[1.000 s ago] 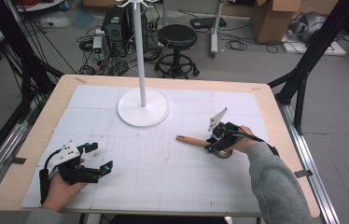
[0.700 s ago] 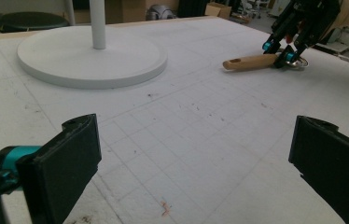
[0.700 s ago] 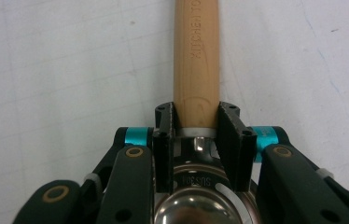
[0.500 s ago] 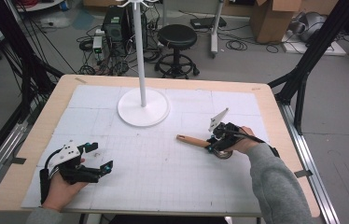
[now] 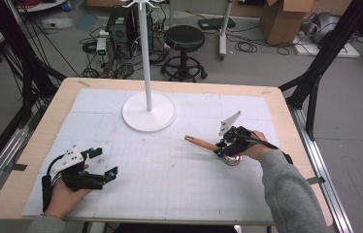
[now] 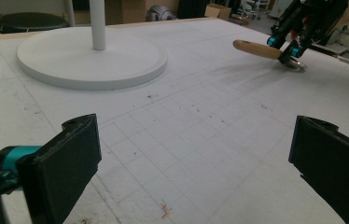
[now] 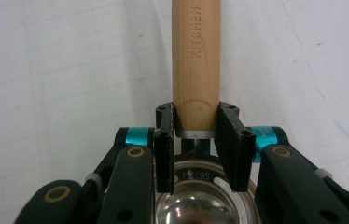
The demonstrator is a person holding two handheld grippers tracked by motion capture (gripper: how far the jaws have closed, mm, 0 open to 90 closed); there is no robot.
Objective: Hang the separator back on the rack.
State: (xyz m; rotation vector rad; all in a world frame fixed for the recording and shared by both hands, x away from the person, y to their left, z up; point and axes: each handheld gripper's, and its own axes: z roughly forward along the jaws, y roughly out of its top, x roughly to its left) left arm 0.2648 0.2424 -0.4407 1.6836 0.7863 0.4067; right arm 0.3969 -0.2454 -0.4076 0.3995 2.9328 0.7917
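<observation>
A utensil with a wooden handle (image 5: 200,142) and a steel bowl (image 5: 231,159) lies at the mat's right. My right gripper (image 5: 224,147) is shut on the handle just above the metal collar. In the right gripper view the jaws clamp the handle (image 7: 196,60) from both sides, with the shiny bowl (image 7: 196,200) below them. The left gripper view shows the handle (image 6: 256,49) far off, its free end pointing left and raised slightly. My left gripper (image 5: 106,161) rests at the mat's near left, open, with nothing between its jaws (image 6: 196,172).
A white stand with a round base (image 5: 149,110) and a tall pole (image 5: 145,48) rises at the back middle of the mat. The white gridded mat (image 5: 170,179) covers the wooden table (image 5: 34,145). Beyond the table stand a stool (image 5: 184,36) and cardboard boxes (image 5: 281,19).
</observation>
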